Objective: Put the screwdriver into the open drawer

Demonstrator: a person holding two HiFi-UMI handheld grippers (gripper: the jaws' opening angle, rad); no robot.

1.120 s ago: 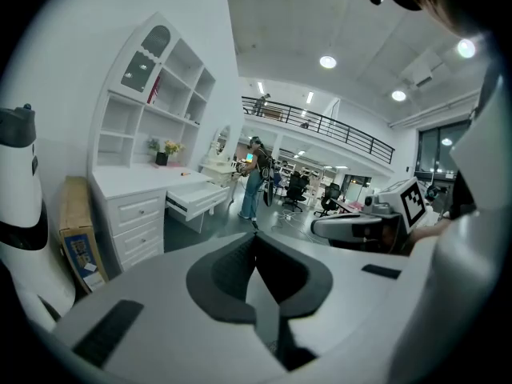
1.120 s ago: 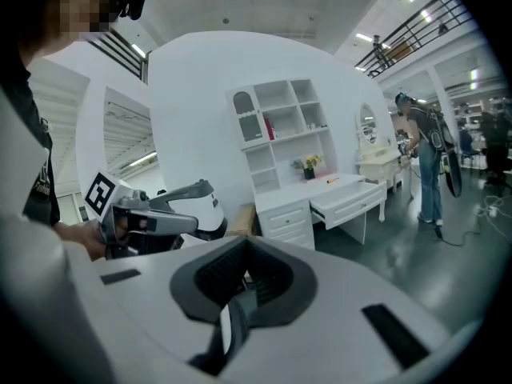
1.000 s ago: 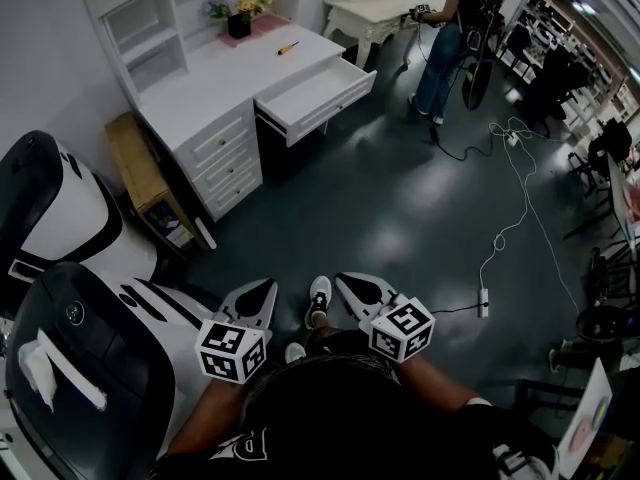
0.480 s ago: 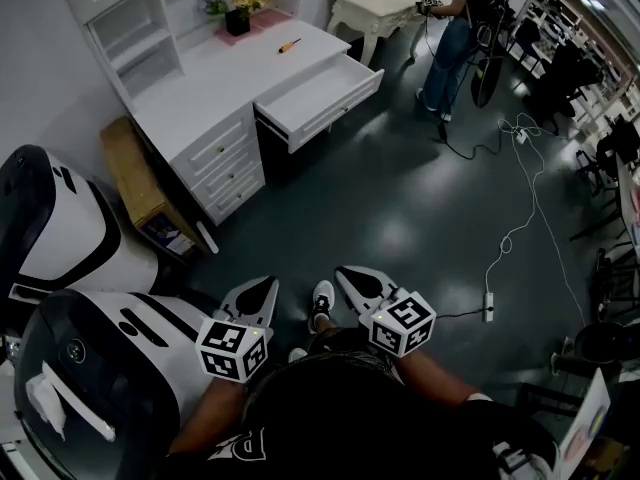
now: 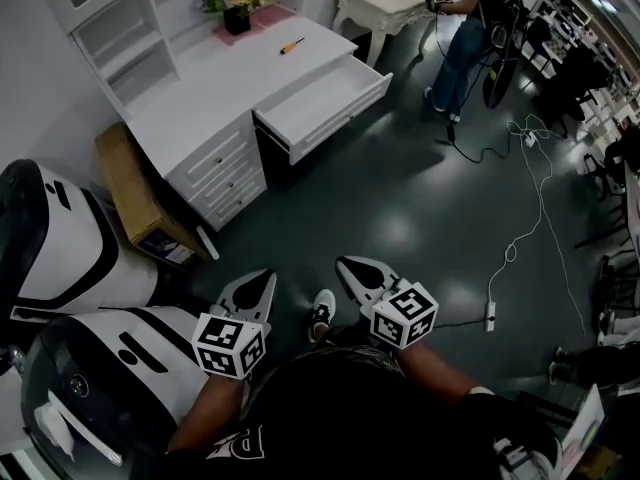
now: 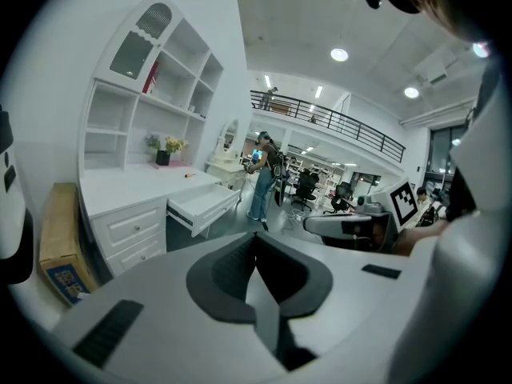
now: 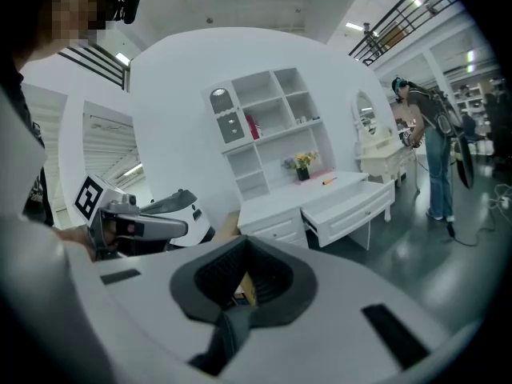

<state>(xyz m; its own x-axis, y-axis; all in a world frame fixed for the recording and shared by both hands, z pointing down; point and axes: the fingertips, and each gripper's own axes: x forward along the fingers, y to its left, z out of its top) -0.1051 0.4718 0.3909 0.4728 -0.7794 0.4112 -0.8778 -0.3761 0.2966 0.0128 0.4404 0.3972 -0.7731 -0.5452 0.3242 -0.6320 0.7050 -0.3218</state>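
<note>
Small orange-handled screwdriver (image 5: 290, 45) lies flat on the white desk top (image 5: 215, 83), its long axis slanting near-left to far-right, just behind the open white drawer (image 5: 325, 93). Left gripper (image 5: 258, 290) and right gripper (image 5: 358, 271) are both clenched on nothing, well apart from it on the near side.

The white tabletop (image 5: 215, 83), toward eleven o'clock in the head view, carries a yellow-handled screwdriver (image 5: 290, 46) near its far edge and, at that tool's ten o'clock, a dark flowerpot (image 5: 238, 20) on a pink mat (image 5: 268, 18), while the dark floor (image 5: 400, 198) bears a white cable (image 5: 530, 193) and power strip (image 5: 490, 315) toward four o'clock.
</note>
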